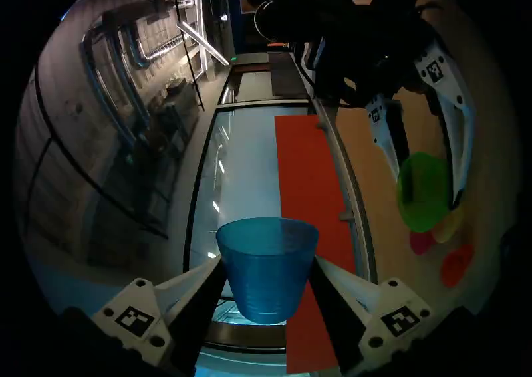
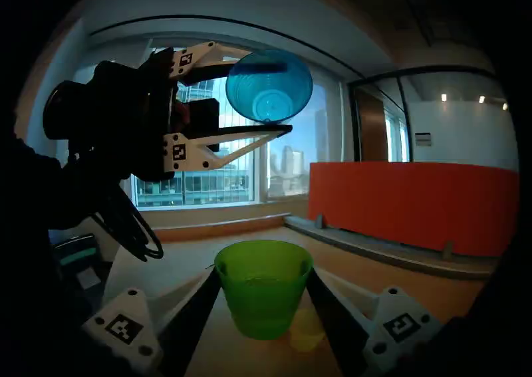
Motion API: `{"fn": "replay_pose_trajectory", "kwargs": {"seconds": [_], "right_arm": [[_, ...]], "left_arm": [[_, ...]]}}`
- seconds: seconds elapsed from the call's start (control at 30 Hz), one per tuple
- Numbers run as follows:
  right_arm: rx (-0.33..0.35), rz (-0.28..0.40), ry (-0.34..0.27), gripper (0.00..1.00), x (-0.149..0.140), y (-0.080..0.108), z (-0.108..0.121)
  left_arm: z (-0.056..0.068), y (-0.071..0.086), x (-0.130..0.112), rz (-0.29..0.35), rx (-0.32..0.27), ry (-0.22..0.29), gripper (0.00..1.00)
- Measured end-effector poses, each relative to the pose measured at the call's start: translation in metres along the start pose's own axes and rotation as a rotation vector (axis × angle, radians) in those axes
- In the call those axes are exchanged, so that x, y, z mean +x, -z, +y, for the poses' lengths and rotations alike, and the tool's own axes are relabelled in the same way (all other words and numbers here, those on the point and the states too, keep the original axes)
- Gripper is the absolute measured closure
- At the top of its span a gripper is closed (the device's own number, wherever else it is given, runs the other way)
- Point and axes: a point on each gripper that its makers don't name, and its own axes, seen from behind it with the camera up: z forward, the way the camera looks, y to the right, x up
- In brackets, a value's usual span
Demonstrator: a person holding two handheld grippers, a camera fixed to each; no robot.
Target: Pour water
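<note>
Blue cup (image 2: pixel 269 86) clamped by left gripper (image 1: pixel 266 274), tipped sideways above green cup (image 2: pixel 264 304) clamped by right gripper (image 2: pixel 264 270); pouring judged mostly done, righting of blue cup remaining.

An orange partition (image 2: pixel 412 204) stands along the wooden tabletop (image 2: pixel 412 284), beside a wide window (image 2: pixel 292 157) showing city towers. Small yellow (image 1: pixel 447 225), pink (image 1: pixel 420 242) and orange (image 1: pixel 457 264) items lie on the tabletop.

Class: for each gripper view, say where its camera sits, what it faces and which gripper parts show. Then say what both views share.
Left gripper view: rides on the left gripper, rolled sideways, facing the window; its own fingers clamp the blue cup.
Right gripper view: rides on the right gripper, level, facing the window; its fingers clamp the green cup.
Shared: both cups, both grippers, the orange panel.
</note>
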Motion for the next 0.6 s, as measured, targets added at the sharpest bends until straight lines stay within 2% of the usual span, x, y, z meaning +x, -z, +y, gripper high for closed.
{"fn": "replay_pose_trajectory", "kwargs": {"seconds": [0.07, 0.23, 0.47, 0.6], "right_arm": [[0.0, 0.0, 0.001, 0.11, 0.0, 0.0, 0.0], [-0.002, 0.007, -0.001, 0.11, 0.003, 0.001, 0.001], [-0.009, 0.016, -0.006, 0.11, 0.004, 0.003, 0.005], [-0.012, 0.02, -0.008, 0.11, 0.005, 0.004, 0.007]], "left_arm": [[0.0, -0.001, -0.002, -0.004, 0.0, 0.021, 0.19], [-0.003, -0.003, -0.006, -0.014, 0.007, 0.124, 0.19], [0.01, -0.001, 0.001, 0.012, -0.015, 0.333, 0.19], [0.004, -0.004, -0.001, 0.026, -0.003, 0.453, 0.19]]}}
